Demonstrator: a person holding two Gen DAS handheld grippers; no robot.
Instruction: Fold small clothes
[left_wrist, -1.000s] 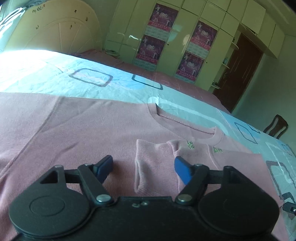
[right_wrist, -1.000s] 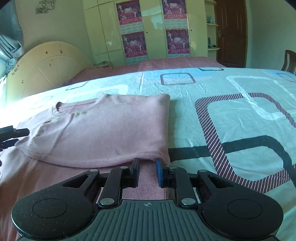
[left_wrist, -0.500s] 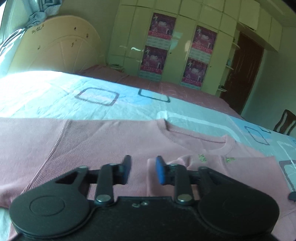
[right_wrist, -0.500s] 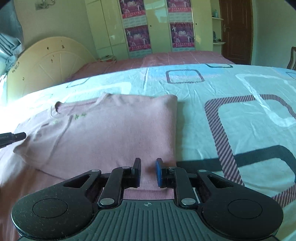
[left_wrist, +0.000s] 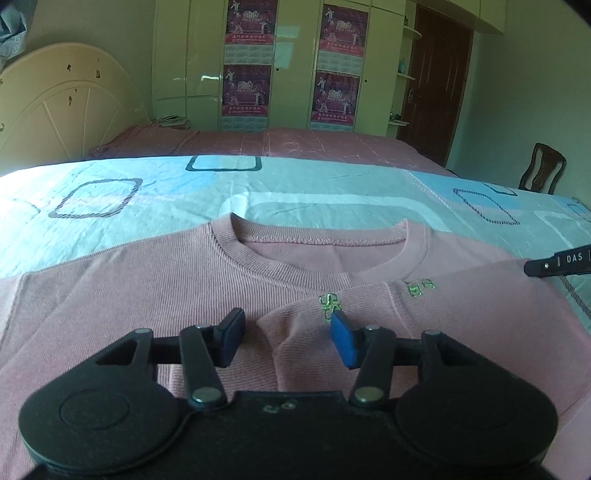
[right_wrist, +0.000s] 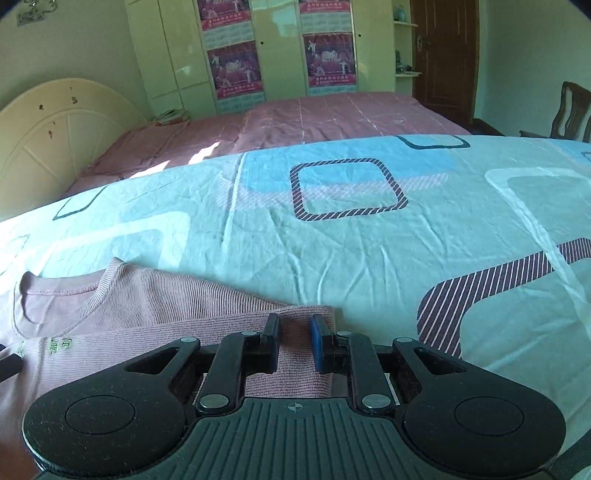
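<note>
A pink ribbed sweater (left_wrist: 147, 295) lies flat on the bed, collar (left_wrist: 317, 243) toward the far side, with one side folded over its front. My left gripper (left_wrist: 288, 341) is open just above the folded edge near the green embroidery (left_wrist: 328, 302). My right gripper (right_wrist: 294, 341) sits at the sweater's (right_wrist: 155, 306) right folded corner, jaws a narrow gap apart with pink fabric between them. The right gripper's tip shows in the left wrist view (left_wrist: 557, 262).
The bed has a light blue sheet (right_wrist: 369, 229) with square patterns. A second bed with a pink cover (left_wrist: 277, 144) stands behind, then a wardrobe with posters (left_wrist: 291, 62), a cream headboard (left_wrist: 62, 107), a door (left_wrist: 436, 81) and a wooden chair (left_wrist: 541, 168) at right.
Both grippers moved forward along the sweater toward the collar. The left gripper closed halfway, then opened wide again. The right gripper's jaws opened slightly.
</note>
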